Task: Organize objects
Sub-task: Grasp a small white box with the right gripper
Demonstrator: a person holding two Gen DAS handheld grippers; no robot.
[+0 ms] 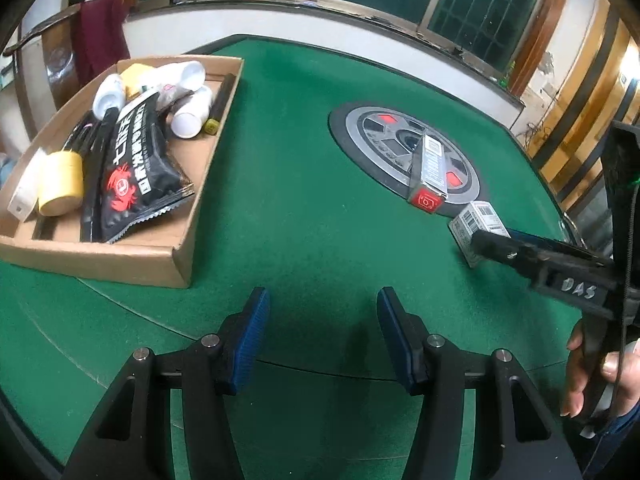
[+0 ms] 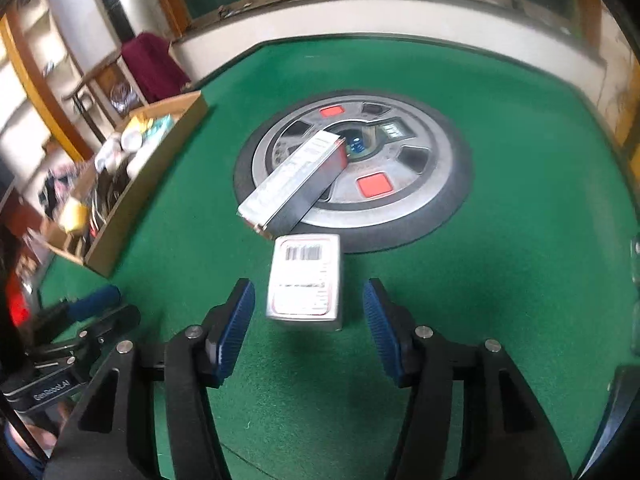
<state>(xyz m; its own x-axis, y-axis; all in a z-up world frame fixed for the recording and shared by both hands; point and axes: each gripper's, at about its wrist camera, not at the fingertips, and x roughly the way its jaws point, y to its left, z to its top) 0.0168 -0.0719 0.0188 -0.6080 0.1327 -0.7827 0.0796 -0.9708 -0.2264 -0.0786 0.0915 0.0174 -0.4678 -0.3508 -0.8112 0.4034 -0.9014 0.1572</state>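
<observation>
- Left gripper (image 1: 323, 322) hovering over bare green table (image 1: 312, 200), jaws spread, gripping nothing.
- Right gripper (image 2: 308, 316) flanking small white box (image 2: 306, 280), blue pads apart, not pinching.
- Long box (image 2: 294, 180) lying across central disc (image 2: 400, 204), just beyond.
- Cardboard tray (image 1: 160, 256) sitting far left, holding packets and bottles.

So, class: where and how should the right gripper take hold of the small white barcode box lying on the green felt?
Grip the small white box across its two long sides, approaching from above at its near end. It lies flat, lengthwise between the open right gripper pads, narrower than their gap.
</observation>
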